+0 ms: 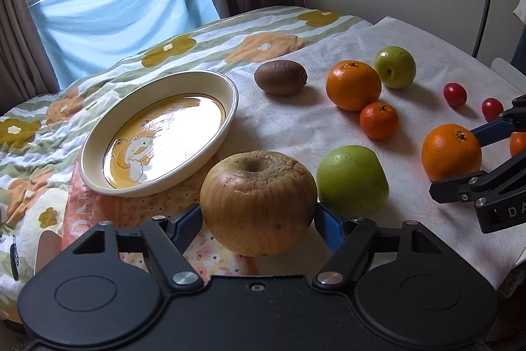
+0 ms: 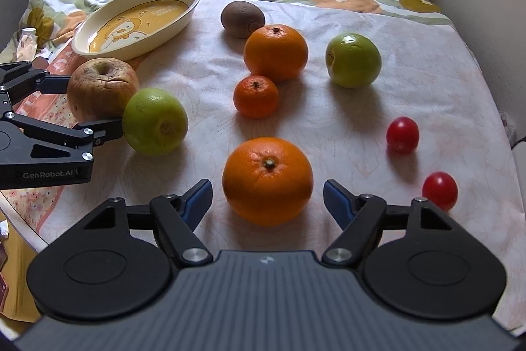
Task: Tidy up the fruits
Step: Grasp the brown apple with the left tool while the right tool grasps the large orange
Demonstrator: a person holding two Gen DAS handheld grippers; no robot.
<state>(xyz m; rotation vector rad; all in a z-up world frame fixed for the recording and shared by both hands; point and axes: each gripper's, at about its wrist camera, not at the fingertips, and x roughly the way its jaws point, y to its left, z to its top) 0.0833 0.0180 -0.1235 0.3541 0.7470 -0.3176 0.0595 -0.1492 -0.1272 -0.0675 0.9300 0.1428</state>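
Left tool [image 1: 259, 219] pinches wrinkled apple [image 1: 258, 203]; right tool [image 2: 268, 196] gapes around orange [image 2: 268, 180]

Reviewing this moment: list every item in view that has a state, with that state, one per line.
Left gripper: shut on the brown apple, pads against its sides.
Brown apple: on the cloth, wrinkled skin.
Right gripper: open, straddling the near orange with gaps either side.
Near orange: resting on the cloth, stem end up.
Dish: empty, tilted on the bunched cloth.
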